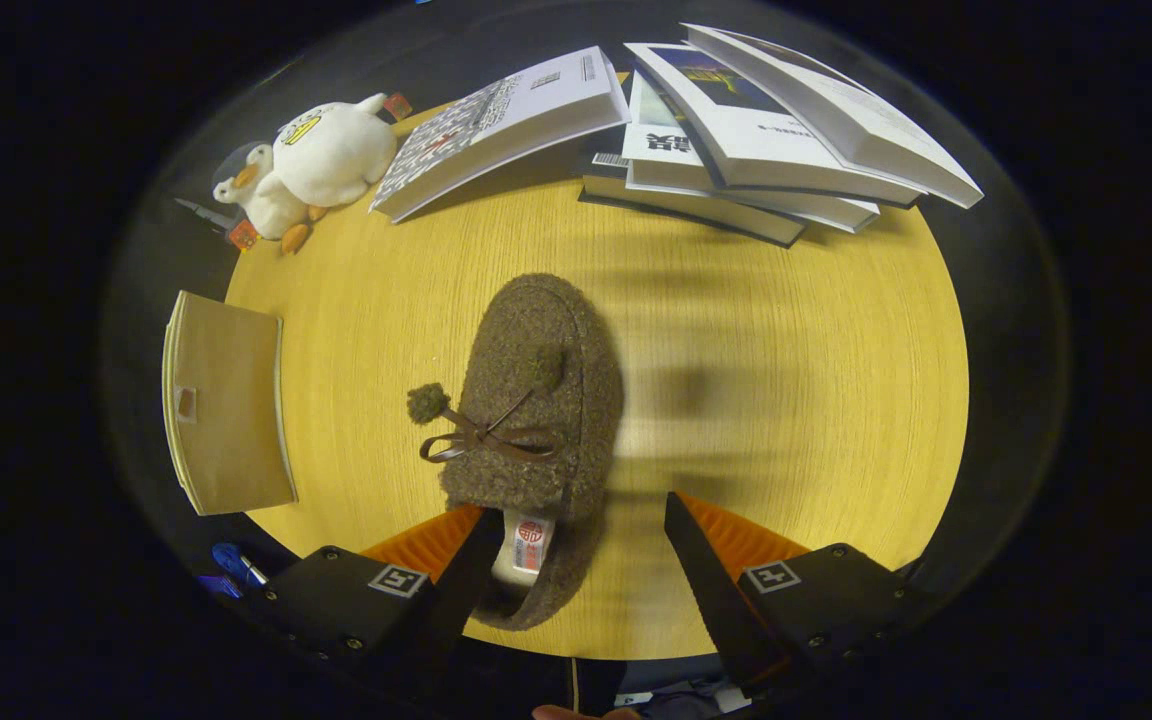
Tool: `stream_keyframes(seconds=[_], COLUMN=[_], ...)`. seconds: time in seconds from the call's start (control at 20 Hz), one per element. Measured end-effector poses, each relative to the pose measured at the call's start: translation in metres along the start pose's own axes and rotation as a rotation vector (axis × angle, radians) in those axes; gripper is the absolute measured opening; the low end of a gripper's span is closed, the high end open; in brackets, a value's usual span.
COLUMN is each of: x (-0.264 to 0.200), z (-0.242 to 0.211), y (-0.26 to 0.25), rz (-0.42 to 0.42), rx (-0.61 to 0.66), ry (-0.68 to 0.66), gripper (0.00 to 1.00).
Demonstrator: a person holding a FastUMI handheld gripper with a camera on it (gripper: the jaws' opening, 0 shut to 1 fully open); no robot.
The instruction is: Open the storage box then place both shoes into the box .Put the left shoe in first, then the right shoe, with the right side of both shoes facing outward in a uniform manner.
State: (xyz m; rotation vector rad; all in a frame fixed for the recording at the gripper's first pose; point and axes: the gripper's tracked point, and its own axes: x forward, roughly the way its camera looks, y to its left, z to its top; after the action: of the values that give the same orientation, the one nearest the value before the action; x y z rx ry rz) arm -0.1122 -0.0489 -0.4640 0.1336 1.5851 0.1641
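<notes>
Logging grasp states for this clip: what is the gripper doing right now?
Gripper: open, jaws spread around the heel of the brown slipper, holding nothing.

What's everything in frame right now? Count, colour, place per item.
shoe: 1, brown fuzzy with pom-poms and a bow, middle of the table, heel end between the fingers, nearer the left one
table: 1, yellow wood grain, under everything
books: about five, mostly white covers; one lies alone at the far edge, the rest are stacked and fanned beside it
plush duck: 1, white with orange beak and feet, far left corner of the table
flat tan board: 1, tan, left edge of the table; cannot tell what it is
blue item: 1, by the left finger, below the table edge, unclear
hand-held gripper: 1, fingers open, straddling the shoe's heel, not pressing on it
</notes>
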Motion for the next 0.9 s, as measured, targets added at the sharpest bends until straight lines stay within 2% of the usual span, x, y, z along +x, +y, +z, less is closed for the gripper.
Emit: stream_keyframes(seconds=[0.1, 0.15, 0.2, 0.3, 0.35, 0.6, 0.9], x=[0.013, 0.018, 0.022, 0.017, 0.015, -0.010, -0.059], z=[0.002, 0.001, 0.000, 0.005, 0.005, 0.000, 0.012], y=[0.003, 0.007, 0.004, 0.005, 0.007, 0.031, 0.080], rz=[0.011, 0.027, -0.004, 0.000, 0.005, 0.068, 0.104], rx=[0.017, 0.029, 0.022, -0.013, -0.038, -0.043, -0.126], ry=[0.017, 0.031, 0.051, 0.012, 0.007, -0.001, -0.042], gripper=[0.98, 0.82, 0.57, 0.08, 0.03, 0.03, 0.03])
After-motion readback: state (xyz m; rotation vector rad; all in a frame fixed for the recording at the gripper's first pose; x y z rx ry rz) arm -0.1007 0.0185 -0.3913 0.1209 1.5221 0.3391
